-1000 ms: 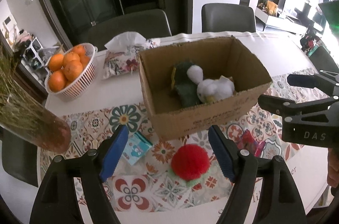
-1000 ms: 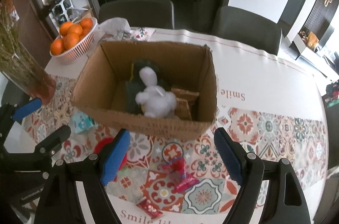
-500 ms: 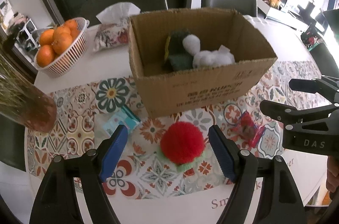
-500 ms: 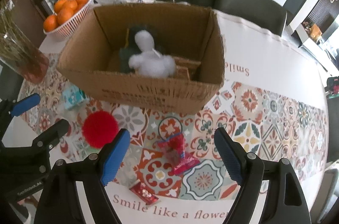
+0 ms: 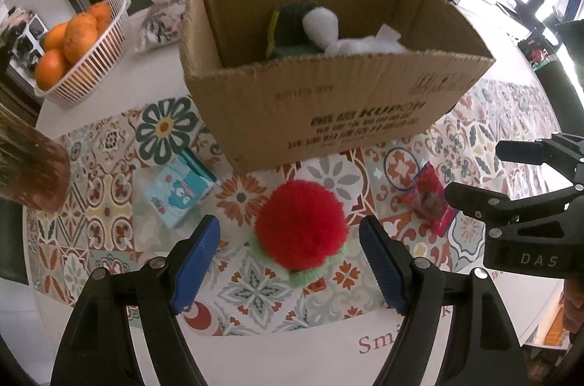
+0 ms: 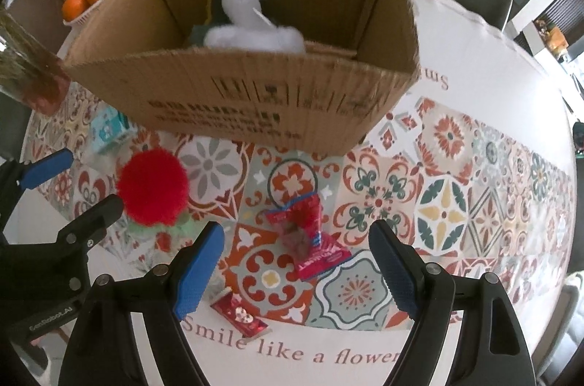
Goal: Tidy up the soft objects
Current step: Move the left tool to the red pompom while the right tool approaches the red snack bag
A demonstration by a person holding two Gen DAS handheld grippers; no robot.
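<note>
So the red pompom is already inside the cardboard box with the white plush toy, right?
Not quite. The red pompom lies on the patterned table runner in front of the cardboard box, as the left wrist view shows. The white plush toy is indeed inside.

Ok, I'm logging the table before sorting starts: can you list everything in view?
Brown cardboard box: one, table centre.
White plush toy: one, inside box.
Dark green soft item: one, inside box.
Red fluffy pompom: one, before box.
Light blue small pack: one, left of pompom.
Red snack packets: two, right of pompom.
White basket of oranges: one, far left.
Floral tissue pouch: one, behind box.
Glass vase: one, left edge.
Left gripper: open, above pompom.
Right gripper: open, above packets.
</note>
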